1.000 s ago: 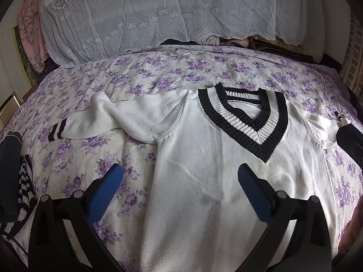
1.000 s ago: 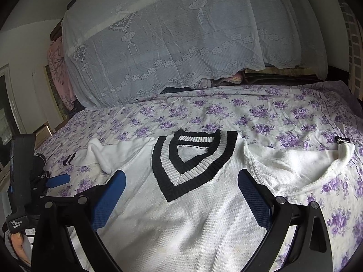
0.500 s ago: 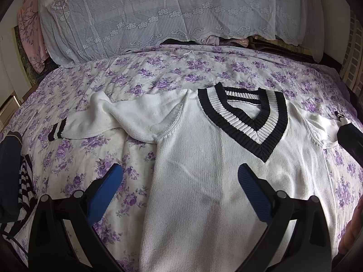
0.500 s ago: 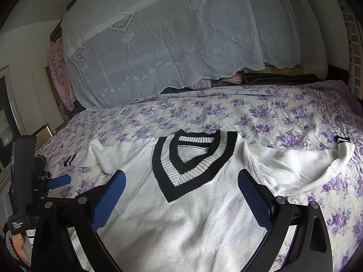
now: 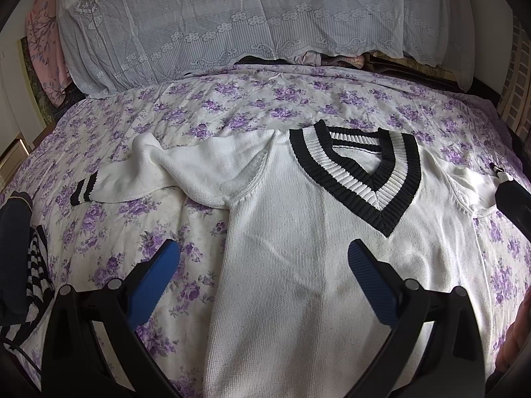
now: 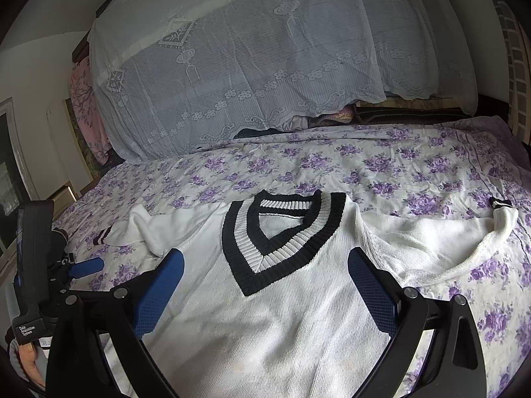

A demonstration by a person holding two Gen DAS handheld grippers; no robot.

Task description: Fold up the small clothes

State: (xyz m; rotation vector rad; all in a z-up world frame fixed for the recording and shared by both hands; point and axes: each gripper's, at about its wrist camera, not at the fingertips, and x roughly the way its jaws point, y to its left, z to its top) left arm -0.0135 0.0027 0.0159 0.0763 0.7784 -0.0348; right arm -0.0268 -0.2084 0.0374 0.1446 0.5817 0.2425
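A white knit sweater with a black-and-white V-neck collar lies face up on the bed; it also shows in the right wrist view. Its left sleeve is crumpled, with a striped cuff. Its right sleeve stretches right. My left gripper is open and empty above the sweater's left side seam. My right gripper is open and empty above the chest, below the collar. The left gripper also shows at the left edge of the right wrist view.
The bed has a purple-flowered sheet. A lace-covered pile stands at the head of the bed. Dark and striped clothes lie at the left edge. The other gripper's body sits at the right edge.
Both grippers have barely shifted. The sweater has not moved.
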